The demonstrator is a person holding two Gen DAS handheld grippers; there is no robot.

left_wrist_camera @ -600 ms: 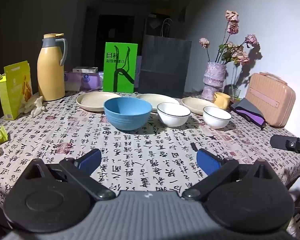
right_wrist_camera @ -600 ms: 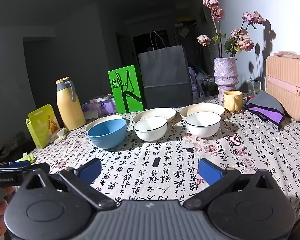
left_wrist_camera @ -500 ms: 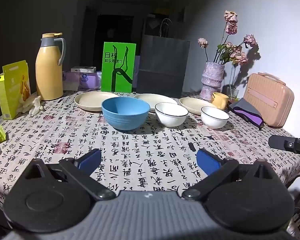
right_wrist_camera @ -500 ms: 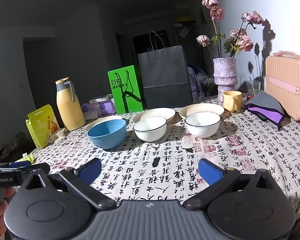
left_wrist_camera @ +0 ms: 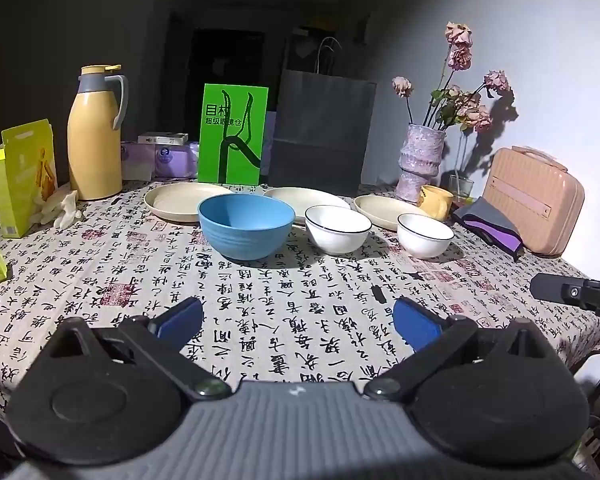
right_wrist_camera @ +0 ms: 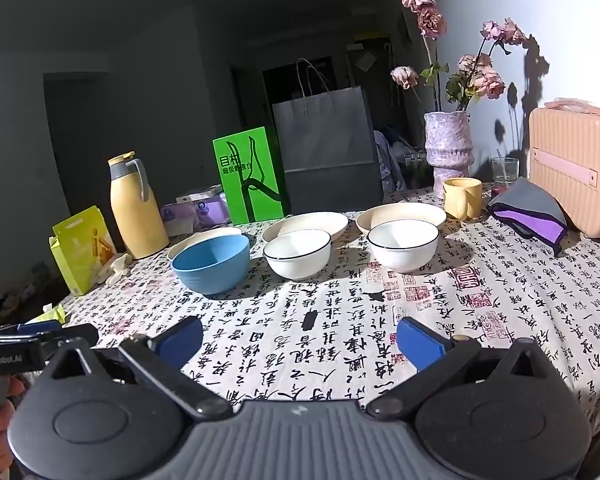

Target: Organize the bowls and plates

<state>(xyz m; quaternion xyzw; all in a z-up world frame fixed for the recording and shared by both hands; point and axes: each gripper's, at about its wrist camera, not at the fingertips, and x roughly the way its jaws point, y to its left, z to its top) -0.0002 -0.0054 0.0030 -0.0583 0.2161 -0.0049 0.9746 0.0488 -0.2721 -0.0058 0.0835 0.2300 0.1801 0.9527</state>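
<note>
Standing mid-frame on the tablecloth [left_wrist_camera: 100, 280], the blue bowl [left_wrist_camera: 246, 226] was ribbed, two white bowls [left_wrist_camera: 337, 229] dark-rimmed, three cream plates [left_wrist_camera: 180, 200] behind; left gripper [left_wrist_camera: 298, 322] and right gripper [right_wrist_camera: 300, 338] gaped, grasping nothing.

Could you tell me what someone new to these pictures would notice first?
Probably the blue bowl, the one bright dish, at the left end of a row with two white bowls on the calligraphy-print tablecloth. Three cream plates lie just behind them. At the back, a green sign and dried roses in a vase stand out.
</note>
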